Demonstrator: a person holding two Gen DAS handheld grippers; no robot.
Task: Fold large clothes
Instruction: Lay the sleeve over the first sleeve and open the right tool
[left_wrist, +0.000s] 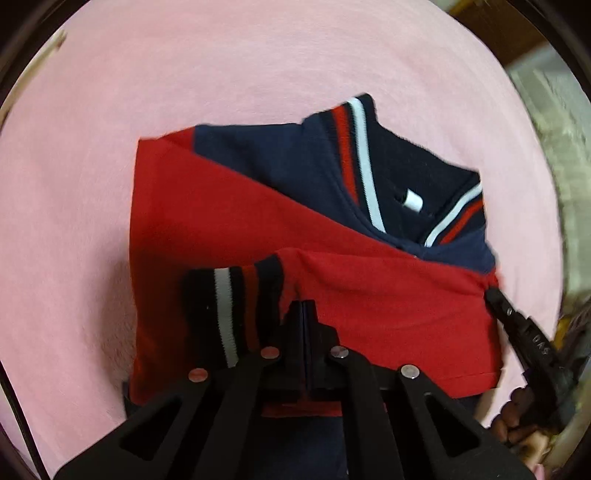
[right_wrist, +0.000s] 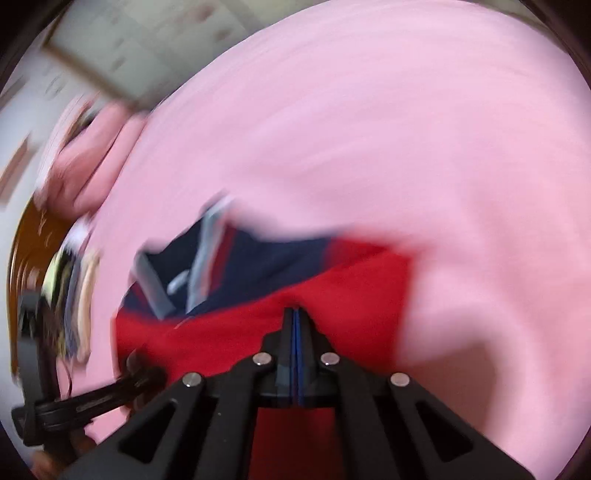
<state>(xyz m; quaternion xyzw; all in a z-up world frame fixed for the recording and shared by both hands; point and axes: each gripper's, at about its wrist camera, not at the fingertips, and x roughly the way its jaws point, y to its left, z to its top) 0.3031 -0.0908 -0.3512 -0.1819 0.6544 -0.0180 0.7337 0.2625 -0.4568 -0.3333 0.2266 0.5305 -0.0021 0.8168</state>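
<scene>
My left gripper, jaws pressed together on a red fold beside the striped cuff, sits at the near edge of the jacket; my right gripper pinches red fleece nearer the collar. The soft, matte jacket lies half-folded on the pink blanket, long axis running away from both jaws toward its ribbed collar.

1 jacket, 1 pink sheet, 2 grippers: left, right.
</scene>
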